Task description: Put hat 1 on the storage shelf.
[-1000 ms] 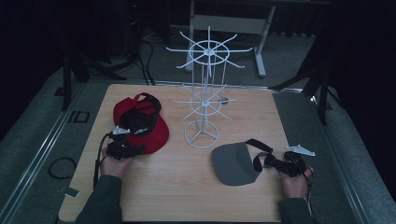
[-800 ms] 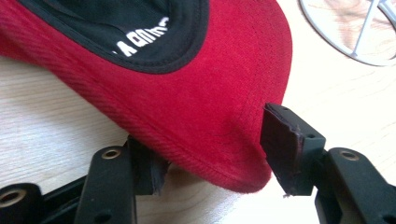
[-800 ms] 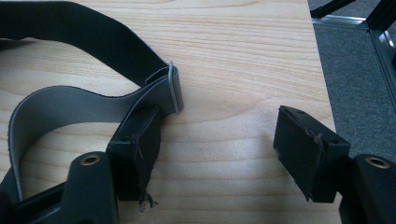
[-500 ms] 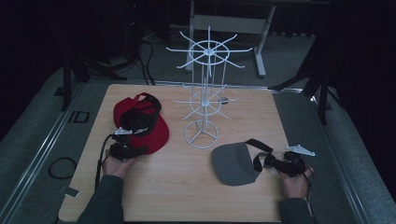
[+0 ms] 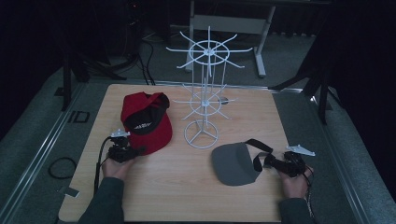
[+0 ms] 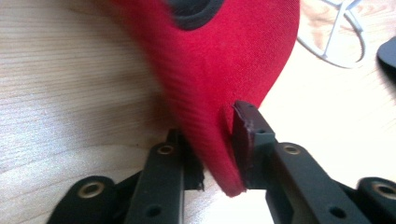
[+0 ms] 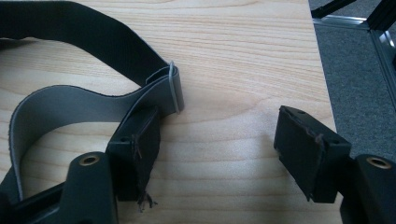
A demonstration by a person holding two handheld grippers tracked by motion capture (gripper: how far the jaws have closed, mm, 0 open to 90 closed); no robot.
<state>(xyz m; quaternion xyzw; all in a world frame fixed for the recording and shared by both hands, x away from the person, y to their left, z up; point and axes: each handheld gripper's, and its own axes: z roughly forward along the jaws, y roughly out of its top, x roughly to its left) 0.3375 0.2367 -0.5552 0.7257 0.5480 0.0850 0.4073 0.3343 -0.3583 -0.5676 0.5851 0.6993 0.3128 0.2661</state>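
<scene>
A red cap [image 5: 144, 123] with a black strap lies on the wooden table [image 5: 163, 196] at the left. My left gripper [image 5: 135, 150] sits at its near edge. In the left gripper view its jaws have just been closing, and the brim [image 6: 224, 60] is now pinched between the pads of the left gripper [image 6: 210, 126]. A grey cap [image 5: 232, 163] lies at the right, its black strap [image 7: 93, 42] toward my right gripper [image 5: 266, 161]. The right gripper [image 7: 219, 121] stands open, its left pad beside the strap's grey end [image 7: 163, 91], with bare wood between the jaws.
A white wire display rack [image 5: 205, 93] with hooked arms stands on a ring base [image 5: 201, 135] at the table's middle back, between the caps. The table's right edge [image 7: 327, 93] lies close to my right gripper. Dark floor with cables and stands surrounds the table.
The left gripper's jaws have drawn together on the red cap's brim. Both hands, both caps and the rack have kept their places.
</scene>
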